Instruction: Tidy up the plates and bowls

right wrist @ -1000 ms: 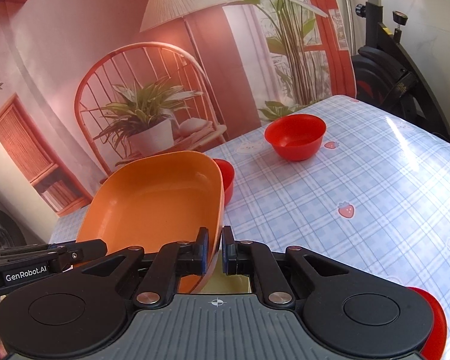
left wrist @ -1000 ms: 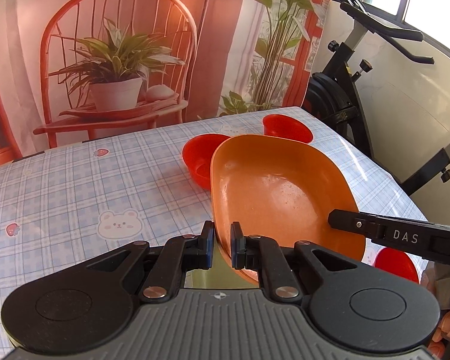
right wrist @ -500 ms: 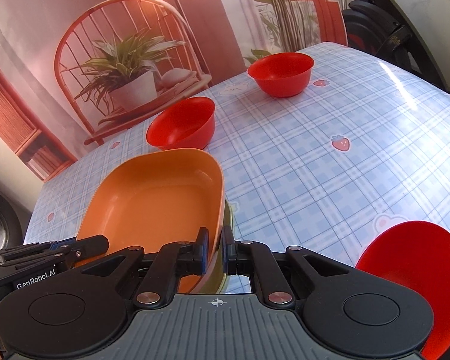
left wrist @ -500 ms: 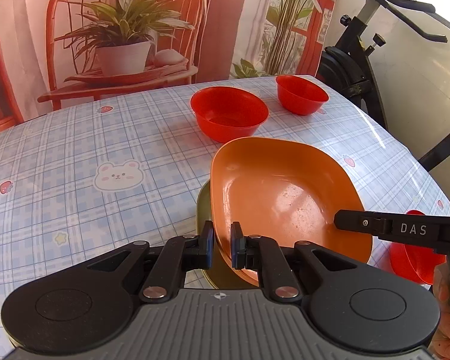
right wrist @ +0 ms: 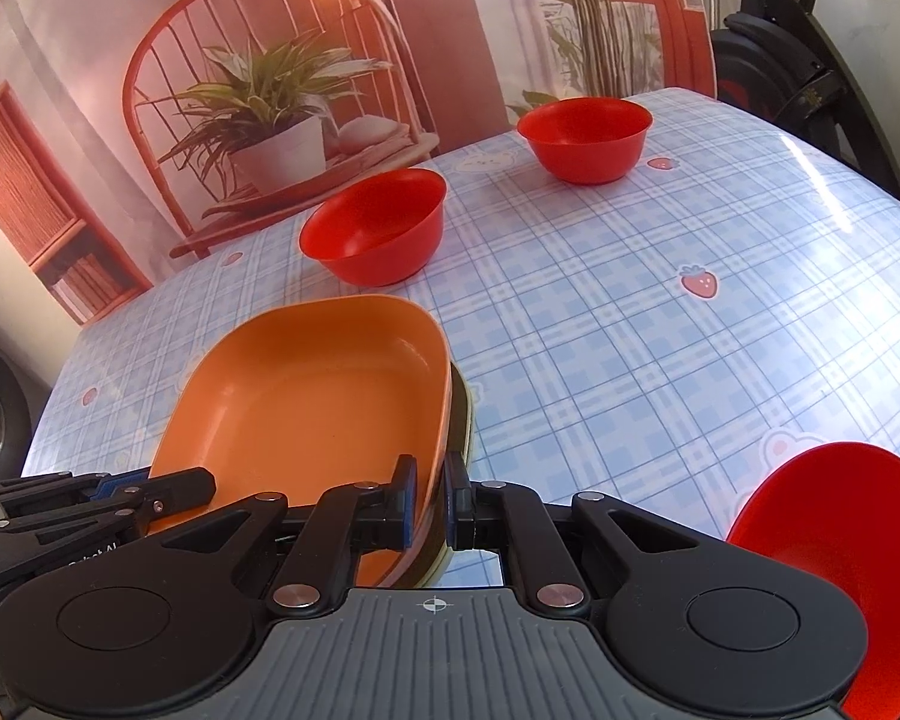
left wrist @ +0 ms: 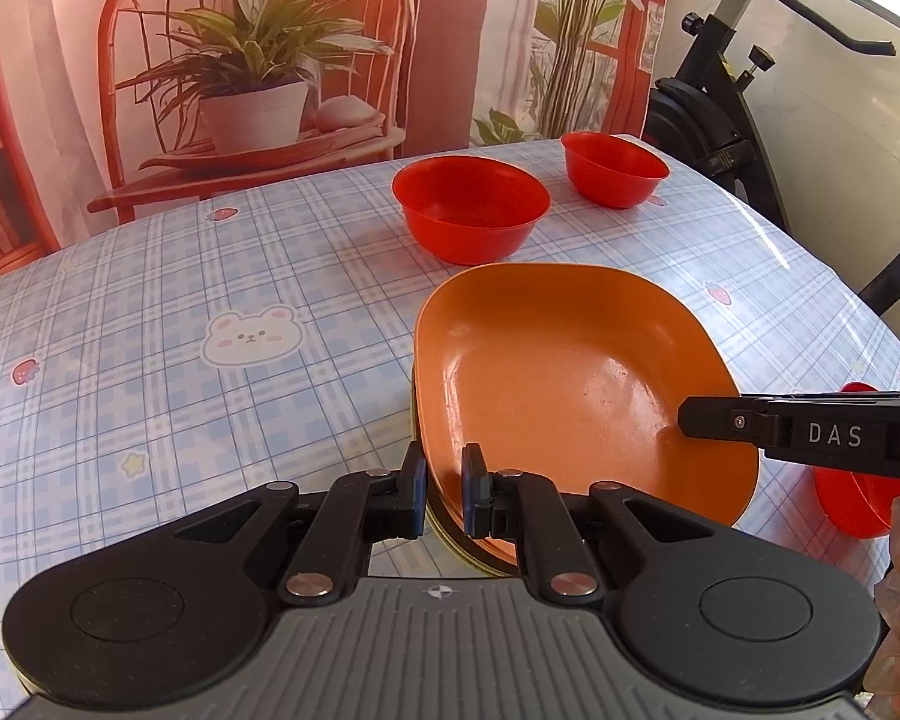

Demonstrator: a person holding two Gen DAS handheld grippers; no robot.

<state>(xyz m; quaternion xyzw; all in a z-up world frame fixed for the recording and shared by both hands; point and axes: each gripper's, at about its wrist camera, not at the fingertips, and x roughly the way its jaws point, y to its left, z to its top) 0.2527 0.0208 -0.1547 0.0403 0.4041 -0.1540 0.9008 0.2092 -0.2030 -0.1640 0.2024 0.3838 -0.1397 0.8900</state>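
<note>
Grippers, left [left wrist: 440, 491] and right [right wrist: 430, 501], clamp orange plate [left wrist: 570, 384], hiding olive plate [right wrist: 463, 420] beneath.

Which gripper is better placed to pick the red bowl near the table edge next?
Right. The near red bowl sits just beside the right gripper; the left gripper holds the orange plate's far side.

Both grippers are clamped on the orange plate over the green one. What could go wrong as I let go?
1. The shallow orange plastic plate sits slightly offset on the olive-green plate beneath; if the left gripper and right gripper release unevenly, it may slide off-centre.
2. The glossy red plastic bowl sits close beside the right gripper; pulling back could knock it.
</note>
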